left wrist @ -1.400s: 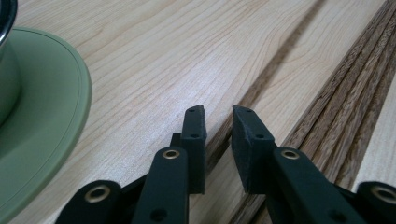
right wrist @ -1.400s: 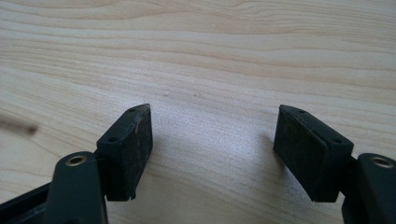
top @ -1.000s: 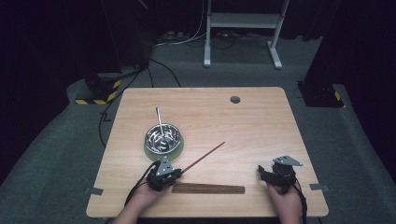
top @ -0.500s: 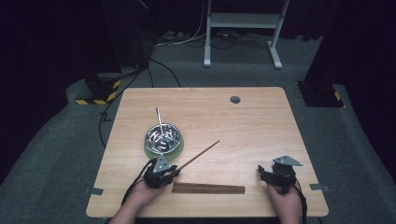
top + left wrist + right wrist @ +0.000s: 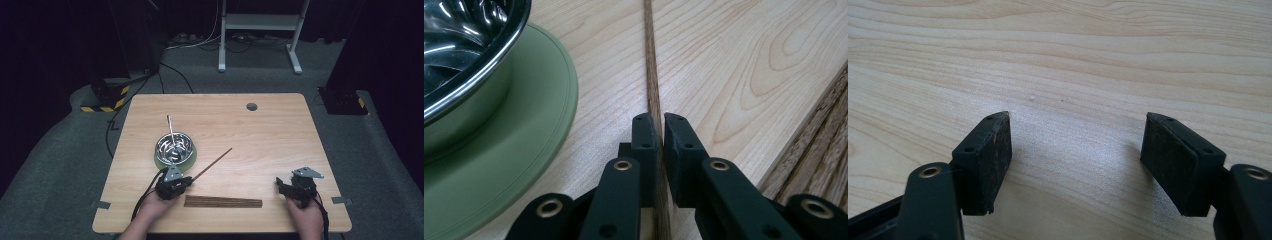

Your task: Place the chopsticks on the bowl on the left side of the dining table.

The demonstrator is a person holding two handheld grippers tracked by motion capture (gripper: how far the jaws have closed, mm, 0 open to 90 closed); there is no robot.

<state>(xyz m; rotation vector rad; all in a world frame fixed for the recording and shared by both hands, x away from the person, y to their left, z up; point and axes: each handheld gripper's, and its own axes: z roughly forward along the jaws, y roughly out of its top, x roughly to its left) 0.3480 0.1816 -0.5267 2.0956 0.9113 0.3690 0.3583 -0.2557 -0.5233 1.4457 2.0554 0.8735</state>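
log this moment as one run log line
left tool: shut on stick | right tool: open over table | bowl: beside left tool | stick bundle: flat on table

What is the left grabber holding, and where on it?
The left gripper pinches one wooden stick near its lower end. The right gripper is open, holding nothing.

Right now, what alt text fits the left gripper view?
The left gripper has its fingers shut on a thin wooden stick running away across the table. A steel bowl on a green base sits at left.
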